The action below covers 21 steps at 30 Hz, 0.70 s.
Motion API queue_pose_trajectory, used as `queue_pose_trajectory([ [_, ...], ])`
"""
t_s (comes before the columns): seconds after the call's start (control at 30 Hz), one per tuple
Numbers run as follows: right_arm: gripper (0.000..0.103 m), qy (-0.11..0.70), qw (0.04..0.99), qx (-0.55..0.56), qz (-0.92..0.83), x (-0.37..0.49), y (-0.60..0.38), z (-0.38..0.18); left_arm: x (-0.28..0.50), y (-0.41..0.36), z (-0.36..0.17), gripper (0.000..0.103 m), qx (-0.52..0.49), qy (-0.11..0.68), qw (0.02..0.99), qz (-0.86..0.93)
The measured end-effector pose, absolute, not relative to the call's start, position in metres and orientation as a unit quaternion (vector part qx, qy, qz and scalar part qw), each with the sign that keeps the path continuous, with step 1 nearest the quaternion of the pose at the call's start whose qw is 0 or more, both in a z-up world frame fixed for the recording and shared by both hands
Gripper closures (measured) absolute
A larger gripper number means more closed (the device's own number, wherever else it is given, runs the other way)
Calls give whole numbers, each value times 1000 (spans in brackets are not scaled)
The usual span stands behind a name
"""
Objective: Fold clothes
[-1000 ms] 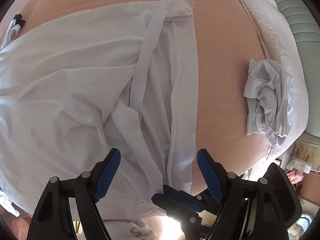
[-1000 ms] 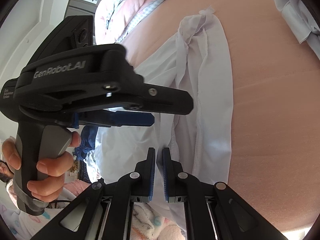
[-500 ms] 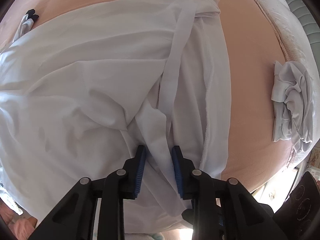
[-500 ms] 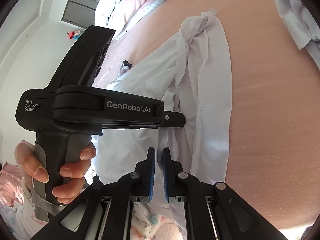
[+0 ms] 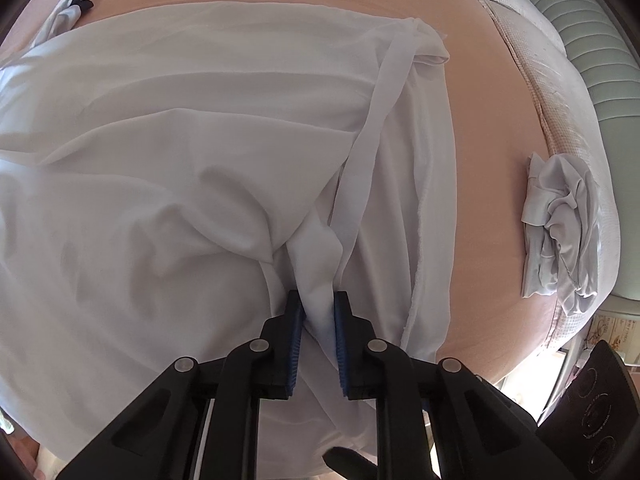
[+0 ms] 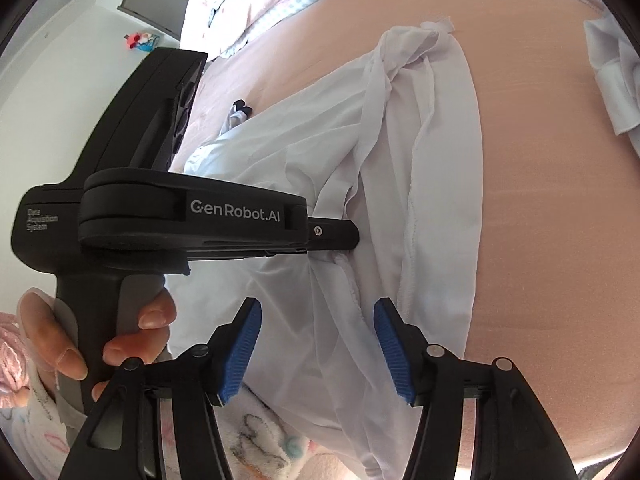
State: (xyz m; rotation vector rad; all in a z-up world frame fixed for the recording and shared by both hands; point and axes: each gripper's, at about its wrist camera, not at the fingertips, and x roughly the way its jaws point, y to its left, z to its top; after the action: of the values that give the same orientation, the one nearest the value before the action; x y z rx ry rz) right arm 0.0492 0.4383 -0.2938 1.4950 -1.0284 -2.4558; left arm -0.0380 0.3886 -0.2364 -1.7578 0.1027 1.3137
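The big white thin cloth garment point(image 5: 200, 160) lies spread on the pink bed point(image 5: 488, 160), reaching its near edge. A second ago the left tongs point(image 5: 317, 312) were wide apart; now they are closing on a bunched white fold, pinching it. The right tongs point(image 6: 316, 344), clenched before, are opening with nothing gripped. So the left hand looks ready to pull the fold over.

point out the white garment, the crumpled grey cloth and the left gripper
white garment point(image 5: 200, 152), left wrist view, its wrinkled middle
crumpled grey cloth point(image 5: 560, 224), left wrist view, its bunched centre
left gripper point(image 5: 317, 312), left wrist view, midway between fingertips
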Motion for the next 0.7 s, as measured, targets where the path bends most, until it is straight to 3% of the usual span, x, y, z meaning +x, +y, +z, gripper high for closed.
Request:
queue_pose_trajectory([
  [0.33,45,-307,39,492,-814,36,425,-297,-20,387,-205,90,-651,113,475,580],
  [0.57,48,-322,44,478,-816,36,449,-293,-27,376,-183,90,-636,98,503,577],
  [0.6,50,-325,46,479,-814,33,454,-293,-24,380,-181,90,-636,98,503,577],
  [0.67,72,-333,56,477,-811,25,461,-295,-5,401,-173,90,-636,100,501,578],
  [0.7,77,-340,61,478,-808,25,461,-297,11,414,-165,90,-638,101,499,578],
])
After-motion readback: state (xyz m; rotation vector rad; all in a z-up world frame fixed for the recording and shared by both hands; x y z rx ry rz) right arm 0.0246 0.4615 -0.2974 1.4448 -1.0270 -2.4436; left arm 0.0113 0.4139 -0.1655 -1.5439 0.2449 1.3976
